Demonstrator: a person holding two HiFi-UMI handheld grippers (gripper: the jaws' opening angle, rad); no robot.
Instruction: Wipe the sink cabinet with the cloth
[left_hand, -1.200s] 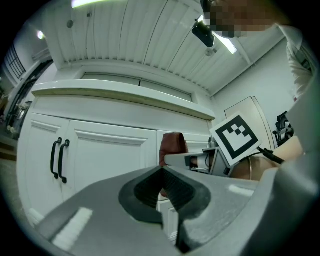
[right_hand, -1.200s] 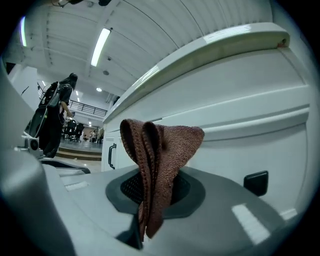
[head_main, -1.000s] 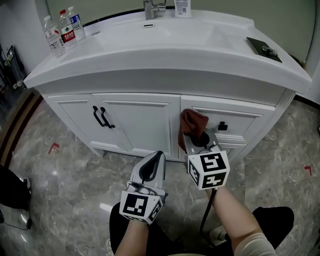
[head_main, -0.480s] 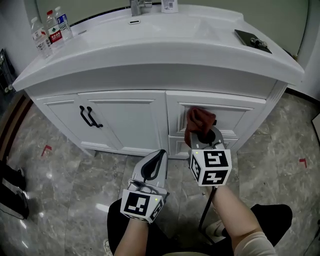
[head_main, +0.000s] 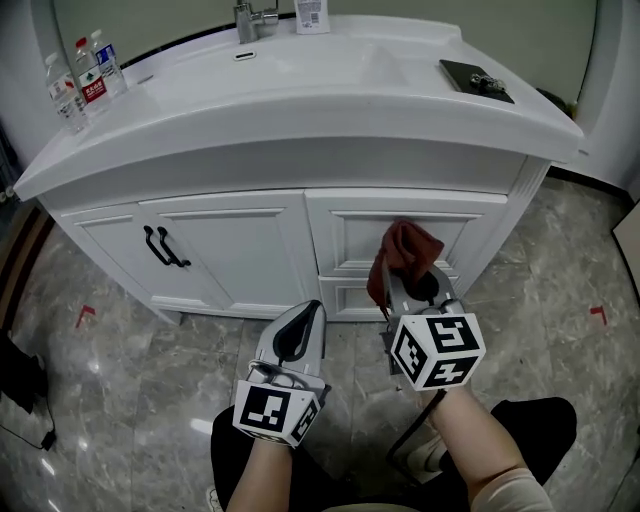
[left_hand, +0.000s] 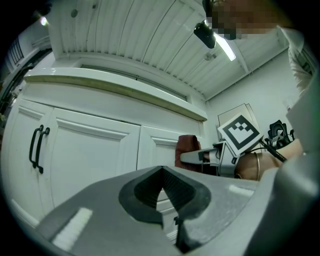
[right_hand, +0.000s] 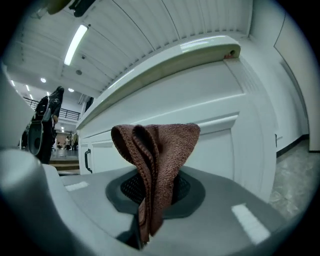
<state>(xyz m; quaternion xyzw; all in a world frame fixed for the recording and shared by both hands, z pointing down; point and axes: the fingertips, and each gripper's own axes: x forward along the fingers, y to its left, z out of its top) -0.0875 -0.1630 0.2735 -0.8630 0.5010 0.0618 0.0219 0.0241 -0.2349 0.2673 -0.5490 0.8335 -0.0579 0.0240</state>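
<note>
The white sink cabinet (head_main: 260, 240) stands ahead, with two doors at the left and drawers at the right. A reddish-brown cloth (head_main: 403, 252) hangs bunched from my right gripper (head_main: 410, 280), which is shut on it in front of the upper drawer (head_main: 360, 232). In the right gripper view the cloth (right_hand: 155, 165) folds up out of the closed jaws, close to the drawer front (right_hand: 220, 145). My left gripper (head_main: 296, 335) is shut and empty, low over the floor before the cabinet's middle. The left gripper view shows the cloth (left_hand: 189, 150) beside the right gripper.
Several water bottles (head_main: 85, 75) stand on the counter's far left. A tap (head_main: 250, 18) rises behind the basin, and a dark flat item (head_main: 477, 80) lies at the counter's right. Black door handles (head_main: 160, 247) stick out at the left. Grey marble floor (head_main: 120, 370) surrounds me.
The right gripper has carried the cloth rightwards along the upper drawer front. The view has shifted right, so the cabinet slid left in the frame. The left gripper stayed put.
</note>
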